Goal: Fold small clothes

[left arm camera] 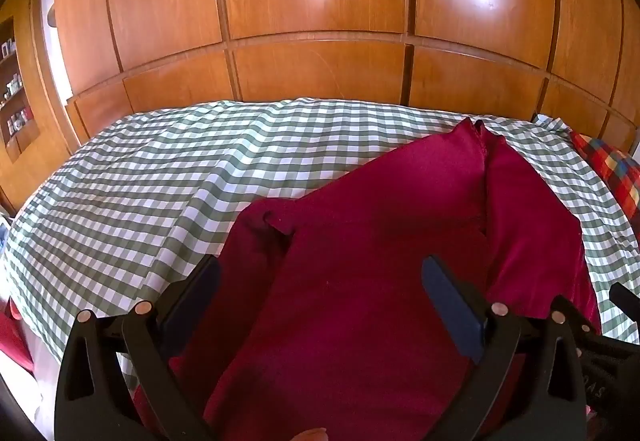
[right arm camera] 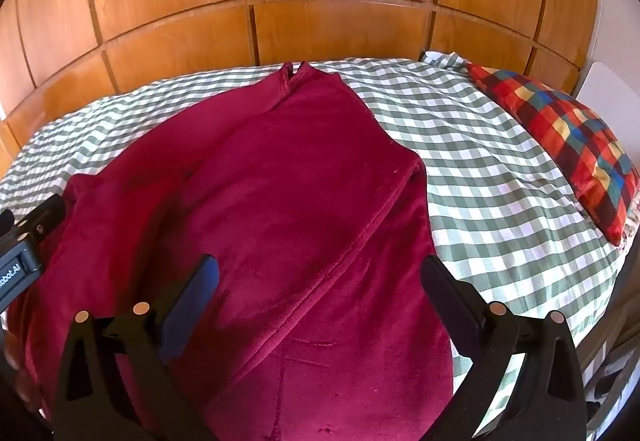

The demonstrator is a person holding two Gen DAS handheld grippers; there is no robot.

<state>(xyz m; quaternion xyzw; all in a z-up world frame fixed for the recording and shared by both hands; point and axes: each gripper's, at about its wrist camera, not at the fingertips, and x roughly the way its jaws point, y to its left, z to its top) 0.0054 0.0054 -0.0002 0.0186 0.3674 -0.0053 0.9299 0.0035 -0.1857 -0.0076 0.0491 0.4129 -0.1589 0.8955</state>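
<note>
A dark red velvety garment (left arm camera: 384, 241) (right arm camera: 280, 201) lies spread on a bed with a green and white checked sheet (left arm camera: 160, 181) (right arm camera: 480, 169). Its narrow end reaches toward the far edge of the bed, and a seam runs along its length. My left gripper (left arm camera: 320, 281) hovers over the garment's near left part, jaws wide open, nothing between them. My right gripper (right arm camera: 320, 277) hangs over the near right part, also wide open and empty. The left gripper's body (right arm camera: 24, 253) shows at the left edge of the right wrist view.
A wall of wooden cupboard panels (left arm camera: 320, 21) (right arm camera: 320, 1) rises right behind the bed. A red, blue and yellow checked pillow (right arm camera: 572, 145) (left arm camera: 612, 169) lies at the bed's right end. Shelves (left arm camera: 12, 89) with small items stand at far left.
</note>
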